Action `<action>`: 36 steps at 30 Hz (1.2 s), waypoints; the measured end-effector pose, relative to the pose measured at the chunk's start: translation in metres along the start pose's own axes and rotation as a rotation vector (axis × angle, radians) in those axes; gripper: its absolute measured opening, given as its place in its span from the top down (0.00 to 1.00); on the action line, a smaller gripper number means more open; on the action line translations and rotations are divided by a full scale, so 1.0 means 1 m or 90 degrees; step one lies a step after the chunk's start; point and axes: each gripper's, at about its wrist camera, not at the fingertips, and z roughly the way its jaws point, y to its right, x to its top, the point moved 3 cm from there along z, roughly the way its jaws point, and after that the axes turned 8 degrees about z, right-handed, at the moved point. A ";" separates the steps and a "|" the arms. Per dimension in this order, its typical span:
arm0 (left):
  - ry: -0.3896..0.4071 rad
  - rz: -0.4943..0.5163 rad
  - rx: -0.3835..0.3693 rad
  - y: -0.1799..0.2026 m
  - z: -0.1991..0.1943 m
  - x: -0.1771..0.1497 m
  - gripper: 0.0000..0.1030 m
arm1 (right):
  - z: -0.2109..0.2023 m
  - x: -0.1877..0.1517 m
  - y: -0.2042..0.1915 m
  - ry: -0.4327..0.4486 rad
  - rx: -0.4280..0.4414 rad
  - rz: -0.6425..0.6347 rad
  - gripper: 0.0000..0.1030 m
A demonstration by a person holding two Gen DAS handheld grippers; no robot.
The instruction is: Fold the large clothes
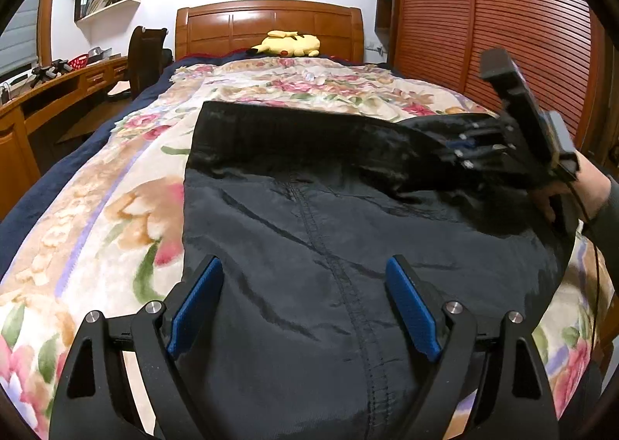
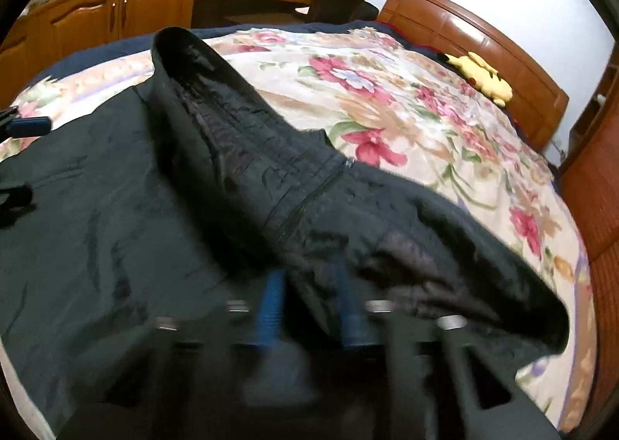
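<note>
A large black shiny nylon garment (image 1: 329,231) is spread on the floral blanket (image 1: 96,215), its edge at three o'clock pinched by the nearly closed right gripper (image 2: 313,308) for folding over, while the left gripper (image 1: 305,308) is held wide open and empty above its six o'clock end.

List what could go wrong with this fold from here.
1. The right gripper seems to pinch only an edge of the shiny black nylon jacket; the slick fabric may slip out.
2. The left gripper hangs open above the jacket, pinning nothing, so the whole garment could drag across the floral blanket.
</note>
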 end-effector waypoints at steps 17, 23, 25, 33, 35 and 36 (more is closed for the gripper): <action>-0.017 0.003 0.004 -0.001 0.005 -0.006 0.16 | -0.009 0.021 0.063 0.061 -0.096 0.161 0.27; -0.026 0.005 0.010 0.000 0.009 -0.007 0.16 | -0.028 0.012 0.074 0.089 -0.091 0.186 0.15; -0.030 0.008 0.012 0.001 0.010 -0.008 0.16 | -0.025 0.013 0.066 0.078 -0.095 0.171 0.15; -0.037 0.006 0.012 -0.002 0.014 -0.007 0.16 | -0.027 0.028 0.001 0.084 -0.032 0.070 0.15; -0.036 0.006 0.011 -0.002 0.014 -0.007 0.16 | -0.038 0.031 -0.007 0.110 -0.028 0.069 0.15; -0.036 0.006 0.011 -0.002 0.014 -0.007 0.16 | -0.044 0.032 -0.008 0.121 -0.030 0.069 0.15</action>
